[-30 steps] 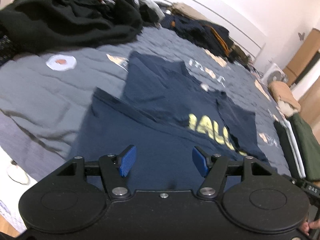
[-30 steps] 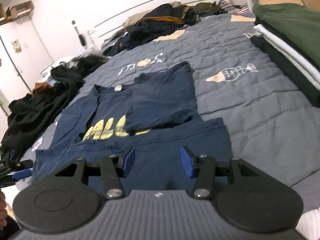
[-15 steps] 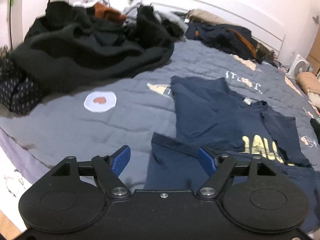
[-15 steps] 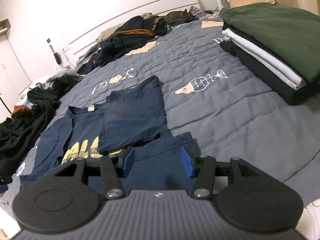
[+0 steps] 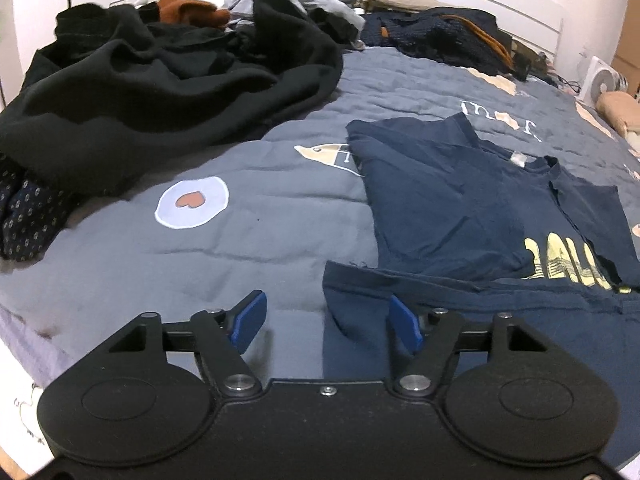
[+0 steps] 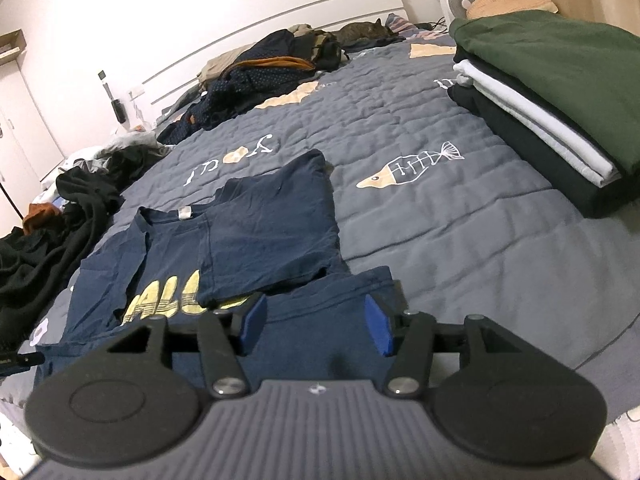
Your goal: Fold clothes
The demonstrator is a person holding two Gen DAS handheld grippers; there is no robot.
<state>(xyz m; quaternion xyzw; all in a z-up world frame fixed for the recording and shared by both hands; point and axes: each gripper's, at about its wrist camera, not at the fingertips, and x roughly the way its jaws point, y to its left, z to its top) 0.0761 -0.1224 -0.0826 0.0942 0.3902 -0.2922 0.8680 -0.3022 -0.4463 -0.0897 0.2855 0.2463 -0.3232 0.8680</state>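
i see one navy t-shirt (image 6: 256, 236) lying flat on the bed (image 6: 460, 220), both sleeves folded in. my left gripper (image 5: 326, 320) and right gripper (image 6: 314, 322) hover at its near hem corners, jaws open and empty. one folded stack (image 6: 552, 96) of four garments sits far right.

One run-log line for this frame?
stage: mid-fold | navy T-shirt: both sides folded in | left tongs: open, at hem corner | right tongs: open, over hem

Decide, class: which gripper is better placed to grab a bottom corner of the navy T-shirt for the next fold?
Probably the left gripper: its open jaws straddle the navy T-shirt's near hem corner. The right gripper, also open, hovers over mid-hem, its corner further off.
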